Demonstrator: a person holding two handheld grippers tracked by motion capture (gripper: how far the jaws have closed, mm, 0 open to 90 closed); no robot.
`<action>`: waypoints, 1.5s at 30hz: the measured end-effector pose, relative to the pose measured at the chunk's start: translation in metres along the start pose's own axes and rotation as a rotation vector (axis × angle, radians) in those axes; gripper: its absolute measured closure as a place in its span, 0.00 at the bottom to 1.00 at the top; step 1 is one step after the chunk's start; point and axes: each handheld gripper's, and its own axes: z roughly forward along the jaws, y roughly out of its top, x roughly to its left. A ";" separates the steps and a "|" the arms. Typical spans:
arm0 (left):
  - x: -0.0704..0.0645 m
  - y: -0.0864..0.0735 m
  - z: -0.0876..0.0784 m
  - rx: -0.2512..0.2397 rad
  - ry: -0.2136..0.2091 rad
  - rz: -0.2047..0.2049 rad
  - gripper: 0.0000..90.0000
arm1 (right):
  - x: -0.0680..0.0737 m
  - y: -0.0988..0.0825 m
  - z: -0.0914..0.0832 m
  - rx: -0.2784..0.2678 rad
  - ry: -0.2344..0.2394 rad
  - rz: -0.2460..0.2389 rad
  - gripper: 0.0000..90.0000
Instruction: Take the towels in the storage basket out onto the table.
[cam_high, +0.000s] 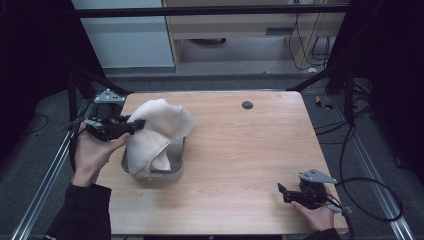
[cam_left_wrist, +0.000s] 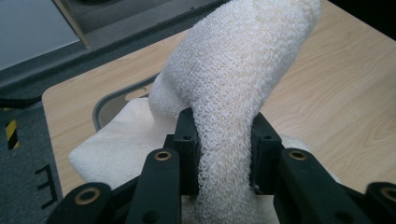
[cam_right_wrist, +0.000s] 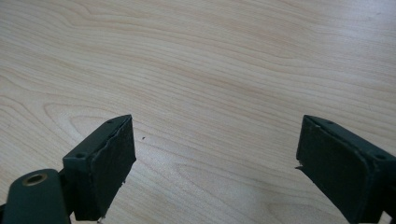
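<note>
In the high view we see a pale wood-grain worktop (cam_high: 240, 150) with rounded corners and a small dark round spot (cam_high: 247, 105) near its far edge. At the left of the frame the left claw (cam_high: 136, 125) is clenched on a white towel (cam_high: 160, 125), which drapes in a soft hump over a grey rectangular tray (cam_high: 177, 167) and hangs partly inside it. At the lower right the right claw (cam_high: 281, 192) rests low over bare wood.

In the left gripper view we see the left claw (cam_left_wrist: 224, 149) pinching a thick fold of the towel (cam_left_wrist: 243, 70), its looped terry weave plain; the tray's (cam_left_wrist: 105, 100) rounded grey rim shows at centre left, with more towel lying in it.

In the right gripper view we see the right claw (cam_right_wrist: 215, 158) released, its flat black jaws wide apart above the smooth worktop (cam_right_wrist: 210, 60).
</note>
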 end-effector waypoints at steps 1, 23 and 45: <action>-0.002 0.001 -0.001 -0.001 -0.006 0.009 0.77 | 0.000 0.000 0.000 0.000 0.000 0.000 0.13; -0.067 0.024 0.001 0.001 -0.118 0.166 0.77 | -0.001 0.000 -0.002 -0.012 -0.007 -0.007 0.13; -0.115 0.038 0.055 0.064 -0.172 0.239 0.77 | -0.001 0.000 -0.003 -0.021 -0.007 -0.005 0.13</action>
